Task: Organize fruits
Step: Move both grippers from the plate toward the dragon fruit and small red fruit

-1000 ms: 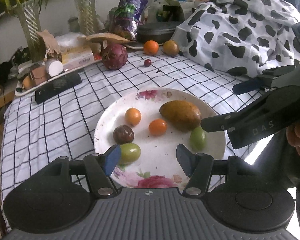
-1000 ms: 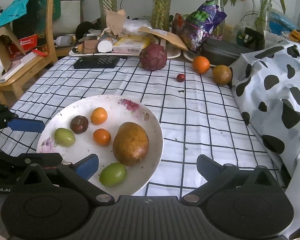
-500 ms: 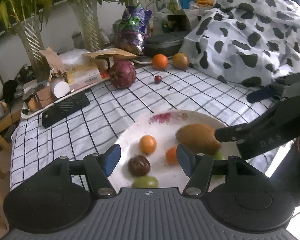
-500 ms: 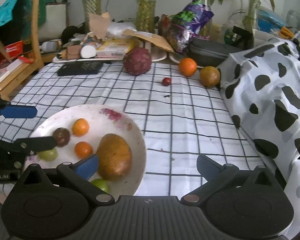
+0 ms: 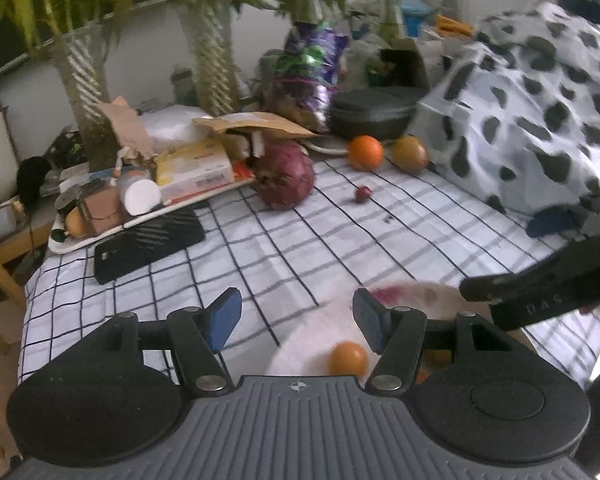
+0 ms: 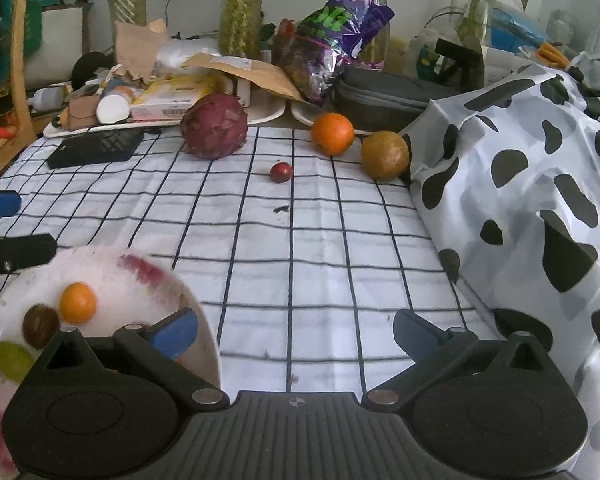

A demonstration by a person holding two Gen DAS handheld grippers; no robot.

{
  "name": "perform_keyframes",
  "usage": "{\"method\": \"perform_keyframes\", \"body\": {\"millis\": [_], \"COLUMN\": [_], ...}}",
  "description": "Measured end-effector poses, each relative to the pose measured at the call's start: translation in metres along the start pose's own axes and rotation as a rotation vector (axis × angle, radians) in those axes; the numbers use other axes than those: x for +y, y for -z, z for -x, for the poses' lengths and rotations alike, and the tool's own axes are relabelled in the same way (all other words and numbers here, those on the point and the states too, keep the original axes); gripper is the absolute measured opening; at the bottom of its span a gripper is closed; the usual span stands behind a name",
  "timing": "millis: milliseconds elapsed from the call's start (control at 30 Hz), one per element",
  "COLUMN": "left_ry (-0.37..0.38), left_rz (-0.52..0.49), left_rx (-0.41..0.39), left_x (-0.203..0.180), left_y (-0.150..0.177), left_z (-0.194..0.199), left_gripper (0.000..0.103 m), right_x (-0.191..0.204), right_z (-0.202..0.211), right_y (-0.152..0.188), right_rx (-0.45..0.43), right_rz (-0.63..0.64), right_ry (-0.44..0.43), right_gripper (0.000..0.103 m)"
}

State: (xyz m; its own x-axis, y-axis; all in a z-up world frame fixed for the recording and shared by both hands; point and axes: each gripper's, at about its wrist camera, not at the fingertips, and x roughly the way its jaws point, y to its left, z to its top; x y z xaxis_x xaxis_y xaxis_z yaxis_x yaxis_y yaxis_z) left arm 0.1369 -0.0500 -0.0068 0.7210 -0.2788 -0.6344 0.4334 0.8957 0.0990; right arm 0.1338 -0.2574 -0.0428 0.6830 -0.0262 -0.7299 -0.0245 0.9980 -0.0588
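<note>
A white flowered plate (image 6: pixel 112 276) holds a small orange fruit (image 6: pixel 77 303), a dark round fruit (image 6: pixel 40 325) and a green fruit (image 6: pixel 12 360); the plate (image 5: pixel 320 332) shows low in the left wrist view too. On the checked cloth at the back lie a large purple-red fruit (image 6: pixel 214 126), an orange (image 6: pixel 332 133), a brown-yellow round fruit (image 6: pixel 384 155) and a small red fruit (image 6: pixel 281 172). My left gripper (image 5: pixel 296 320) is open and empty above the plate's far edge. My right gripper (image 6: pixel 296 332) is open and empty over the cloth, right of the plate.
A cow-patterned cloth heap (image 6: pixel 540 184) fills the right side. A black flat device (image 6: pixel 92 150), a cluttered white tray (image 6: pixel 112 124), a dark case (image 6: pixel 388 94), a purple bag (image 6: pixel 340 32) and plant vases (image 6: pixel 240 12) line the back. A wooden chair (image 6: pixel 16 68) stands left.
Both grippers have pulled back and tilted up from the plate. The plate has slid to the bottom of both views, and the back fruits now sit nearer the middle.
</note>
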Motion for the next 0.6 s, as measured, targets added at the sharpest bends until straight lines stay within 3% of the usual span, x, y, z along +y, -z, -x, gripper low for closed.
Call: {"method": "perform_keyframes", "body": {"millis": [600], "left_ry": [0.035], "left_rz": [0.110], "left_rx": [0.013], "left_x": [0.025], "left_y": [-0.032], "left_z": [-0.045], "left_gripper": [0.060], "right_x": [0.003], "right_z": [-0.031], "right_y": [-0.038], "right_rx": [-0.045], "right_rz": [0.057], "right_ry": [-0.035], "right_gripper": [0.103]}}
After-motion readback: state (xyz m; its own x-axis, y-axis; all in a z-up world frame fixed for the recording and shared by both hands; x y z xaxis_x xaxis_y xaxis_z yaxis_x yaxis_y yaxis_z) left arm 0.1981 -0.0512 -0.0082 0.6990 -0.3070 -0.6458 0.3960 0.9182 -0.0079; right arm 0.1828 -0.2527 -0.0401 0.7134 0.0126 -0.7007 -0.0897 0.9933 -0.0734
